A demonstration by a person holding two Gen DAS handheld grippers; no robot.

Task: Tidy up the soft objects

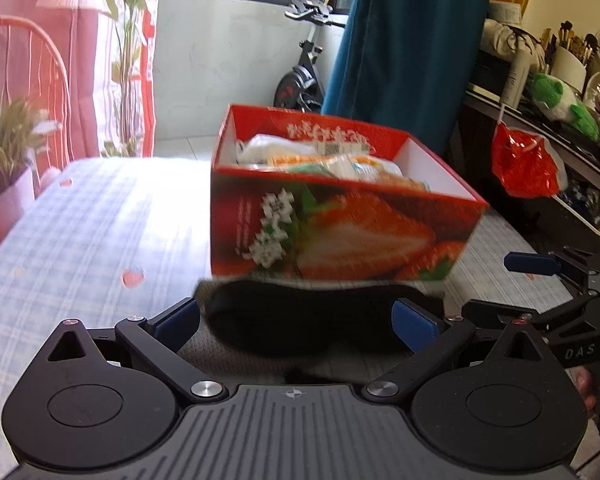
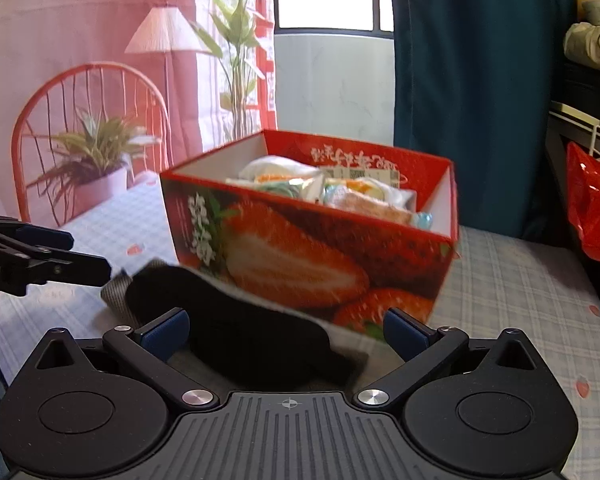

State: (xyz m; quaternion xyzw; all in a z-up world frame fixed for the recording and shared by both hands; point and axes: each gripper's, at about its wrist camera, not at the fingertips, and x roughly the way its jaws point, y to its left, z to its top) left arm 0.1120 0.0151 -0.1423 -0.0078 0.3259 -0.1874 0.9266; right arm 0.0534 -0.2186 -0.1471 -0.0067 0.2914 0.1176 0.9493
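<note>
Black eye mask [image 1: 300, 320], strawberry box [image 1: 332, 224] behind

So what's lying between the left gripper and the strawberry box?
A black eye mask lies on the checked cloth, between the open left gripper and the box; the left wrist view shows it.

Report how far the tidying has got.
Done: several soft packets already lie inside the strawberry box. In hand: nothing is gripped; the left gripper and right gripper are both open, with the black eye mask lying between the fingers. Left: grasp the mask and put it in the box.
</note>
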